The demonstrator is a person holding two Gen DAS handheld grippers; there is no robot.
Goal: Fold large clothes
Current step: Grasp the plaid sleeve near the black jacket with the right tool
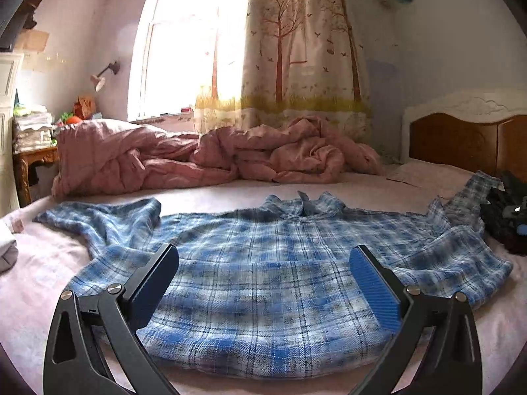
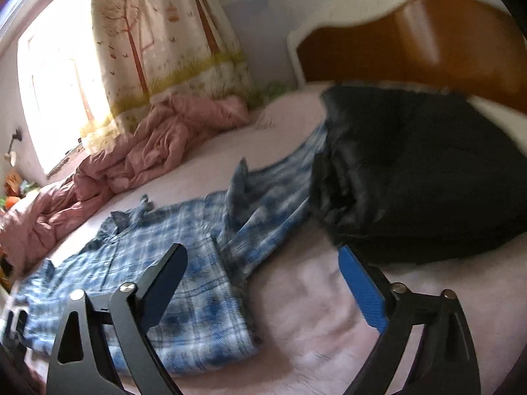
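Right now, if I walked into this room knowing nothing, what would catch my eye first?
Probably the blue and white plaid flannel shirt spread flat across the pale pink bed sheet, collar toward the window, with open black fingers hovering over its hem. Behind it a rumpled pink quilt lies heaped below the tree-printed curtain. A dark, bulky garment sits by the brown wooden headboard, resting on one sleeve.

Right wrist view: wholly motion-blurred.
Dark garment (image 2: 428, 177): blurred; kind unclear.
Shirt sleeve (image 2: 296, 171): end hidden under the dark garment.
White object (image 1: 6, 247): cut off at left edge.
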